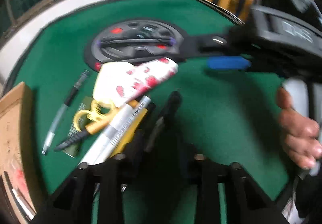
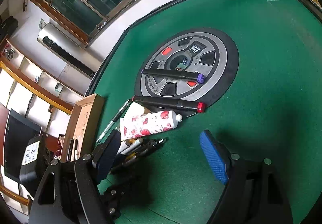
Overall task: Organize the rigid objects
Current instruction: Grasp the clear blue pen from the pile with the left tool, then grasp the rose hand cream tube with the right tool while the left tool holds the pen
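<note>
A pile of small objects lies on the green table (image 2: 261, 63): a white tube with red flowers (image 2: 149, 124) (image 1: 136, 81), a clear pen (image 2: 114, 120) (image 1: 60, 111), white markers (image 1: 112, 133), yellow scissors (image 1: 92, 115). A purple-capped black marker (image 2: 173, 75) and a red-capped one (image 2: 169, 104) lie on the round grey centre disc (image 2: 211, 75). My right gripper (image 2: 161, 157) is open above the pile's near end; it shows in the left wrist view (image 1: 227, 53). My left gripper (image 1: 159, 115) looks shut on a dark thin object (image 1: 159, 121), blurred.
An open cardboard box (image 2: 84, 121) (image 1: 12, 123) stands at the table's left edge with some items inside. A hand (image 1: 297, 131) holds the right gripper's handle. A window and shelves lie beyond the table.
</note>
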`<state>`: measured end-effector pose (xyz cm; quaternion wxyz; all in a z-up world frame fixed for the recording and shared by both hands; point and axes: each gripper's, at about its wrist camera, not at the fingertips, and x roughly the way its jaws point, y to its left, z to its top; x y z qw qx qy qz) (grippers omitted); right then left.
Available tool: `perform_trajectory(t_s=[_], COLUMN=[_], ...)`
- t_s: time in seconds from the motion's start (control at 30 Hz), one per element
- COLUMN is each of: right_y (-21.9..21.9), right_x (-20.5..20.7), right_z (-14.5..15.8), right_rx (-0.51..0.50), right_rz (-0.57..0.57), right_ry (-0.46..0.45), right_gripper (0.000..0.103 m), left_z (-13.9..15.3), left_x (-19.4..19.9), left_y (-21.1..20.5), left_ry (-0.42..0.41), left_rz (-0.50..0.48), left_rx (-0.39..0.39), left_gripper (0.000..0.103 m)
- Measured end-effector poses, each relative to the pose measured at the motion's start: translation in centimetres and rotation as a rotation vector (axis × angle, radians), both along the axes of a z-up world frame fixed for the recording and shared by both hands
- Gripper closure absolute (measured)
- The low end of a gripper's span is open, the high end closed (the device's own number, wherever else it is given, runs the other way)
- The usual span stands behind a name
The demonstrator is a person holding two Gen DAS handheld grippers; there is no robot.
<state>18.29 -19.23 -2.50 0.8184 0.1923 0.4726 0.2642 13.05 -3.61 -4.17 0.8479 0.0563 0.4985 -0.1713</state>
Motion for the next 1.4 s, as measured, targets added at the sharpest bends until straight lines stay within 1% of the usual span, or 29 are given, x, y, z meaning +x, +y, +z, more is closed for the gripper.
perform_trajectory(t_s=[0.1,0.17,0.27,0.3,0.37,0.4,0.43,0.47,0.5,0.53,0.63,0.73,0.8,0.83,0.97,1.03,1.07,1.1,1.13,1.2,1.27,1.33,1.37,1.4], right_y=[-0.1,-0.1,0.1,0.1,0.0,-0.1,-0.1,-0.2,-0.2,-0.2,0.0,0.2,0.1,0.2,0.8,1.7,2.0,2.6,3.2,4.7,6.3,7.7,8.2,8.7], right_x=[0.1,0.1,0.0,0.0,0.1,0.1,0.2,0.2,0.3,0.3,0.2,0.3,0.4,0.3,-0.2,-0.9,-1.1,-1.3,-1.2,-0.5,0.8,2.1,3.0,3.9], right_z=[-0.3,-0.3,-0.2,-0.2,-0.3,-0.4,-0.4,-0.5,-0.6,-0.6,-0.6,-0.8,-0.9,-0.9,-0.1,0.7,1.0,1.3,1.4,1.6,1.8,1.5,1.2,0.5], right_rx=[-0.003,0.002,-0.011,-0.016,-0.010,-0.010,-0.012,-0.013,-0.009,-0.003,0.006,0.003,0.009,0.013,0.017,-0.006,-0.016,-0.045,-0.086,-0.146,-0.166,-0.227,-0.242,-0.245], right_rz=[-0.007,-0.007,-0.002,-0.005,-0.004,-0.005,-0.006,-0.007,-0.006,-0.002,0.014,0.022,0.029,0.037,0.090,0.138,0.151,0.176,0.199,0.235,0.311,0.331,0.340,0.356], right_ry=[0.012,0.014,0.000,0.001,0.006,0.006,0.007,0.010,0.014,0.017,0.014,0.018,0.016,0.009,-0.037,-0.094,-0.116,-0.143,-0.160,-0.157,-0.149,-0.165,-0.155,-0.118], right_gripper=[0.022,0.022,0.022,0.022,0.022,0.022,0.022,0.022,0.022,0.022,0.022,0.022,0.022,0.022,0.022,0.022,0.022,0.022,0.022,0.022,0.022,0.022,0.022,0.022], left_z=[-0.2,-0.6,-0.5,-0.5,-0.4,-0.3,-0.1,0.0,-0.1,-0.1,-0.4,-0.3,-0.3,-0.2,-0.8,-0.8,-0.3,0.0,0.0,0.2,0.5,0.8,0.9,1.0], left_x=[-1.0,-0.4,0.1,-0.1,-1.1,-1.8,-2.4,-2.9,-3.3,-3.4,-3.7,-4.1,-4.6,-4.9,-6.1,-6.7,-7.2,-7.6,-7.9,-8.5,-8.7,-9.1,-9.1,-8.7], left_y=[-0.6,-0.5,-0.5,-0.8,-1.4,-1.6,-1.6,-1.5,-1.2,-1.0,-1.0,-1.0,0.2,1.4,5.7,6.4,6.8,6.9,6.8,6.7,6.9,7.5,7.8,8.1], left_ry=[-0.003,0.003,0.010,0.013,0.000,0.002,0.007,0.019,0.028,0.019,-0.029,-0.035,-0.027,-0.024,0.008,-0.014,-0.050,-0.067,-0.072,-0.084,-0.103,-0.125,-0.134,-0.148], left_rz=[-0.035,-0.019,-0.012,-0.021,-0.040,-0.050,-0.057,-0.058,-0.047,-0.035,-0.019,-0.007,0.037,0.064,0.148,0.168,0.176,0.180,0.184,0.186,0.185,0.194,0.203,0.212], left_rx=[0.043,0.058,0.024,0.022,0.053,0.072,0.082,0.071,0.036,0.023,0.030,0.026,-0.020,-0.086,-0.304,-0.317,-0.343,-0.352,-0.345,-0.338,-0.348,-0.373,-0.384,-0.396], left_gripper=[0.076,0.076,0.077,0.079,0.084,0.086,0.090,0.091,0.091,0.090,0.089,0.094,0.094,0.094,0.094,0.094,0.094,0.094,0.094,0.094,0.094,0.094,0.094,0.094])
